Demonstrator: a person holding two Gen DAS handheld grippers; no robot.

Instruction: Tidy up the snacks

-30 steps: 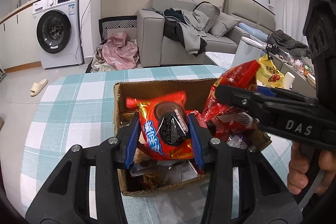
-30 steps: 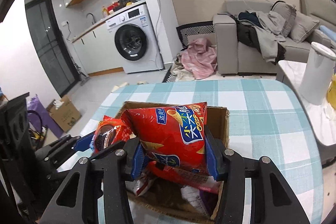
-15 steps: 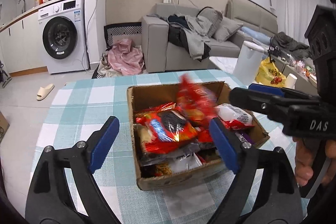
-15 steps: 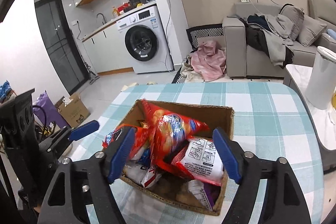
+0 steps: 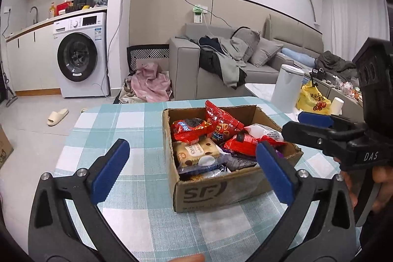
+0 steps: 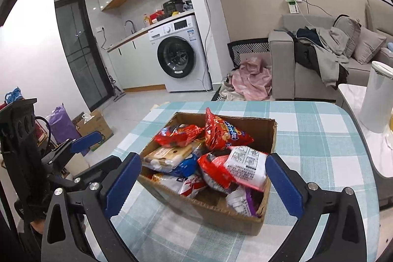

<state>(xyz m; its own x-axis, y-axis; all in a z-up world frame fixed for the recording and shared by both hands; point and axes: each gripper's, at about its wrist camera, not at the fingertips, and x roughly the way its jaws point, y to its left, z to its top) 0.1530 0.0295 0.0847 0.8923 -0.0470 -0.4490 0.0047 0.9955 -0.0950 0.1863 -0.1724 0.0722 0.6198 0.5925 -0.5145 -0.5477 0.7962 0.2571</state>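
Observation:
A brown cardboard box point(image 5: 221, 190) point(image 6: 203, 210) full of snack packets stands on the checked table. On top lie a red cookie packet point(image 5: 191, 129) point(image 6: 176, 135), a red chip bag point(image 5: 221, 122) point(image 6: 221, 131) leaning upright, and a white-and-red packet point(image 5: 262, 133) point(image 6: 243, 168). My left gripper point(image 5: 191, 144) hangs in front of the box, its jaws opening wide and gripping nothing. My right gripper point(image 6: 203, 157) is at the box's near right side, jaws also opening, its pads off the packets. Each gripper shows at the other view's edge.
The table point(image 5: 118, 124) has bare checked cloth left of the box. A white canister point(image 5: 286, 87) point(image 6: 378, 95) and a yellow bag point(image 5: 312, 100) stand on a side table to the right. A hand point(image 5: 383, 190) holds the right gripper. A sofa and a washing machine are behind.
Both grippers let go: the cookie packet left the left jaws and the chip bag the right jaws, both landing in the box. Both jaws spread wide and pulled back from the box.

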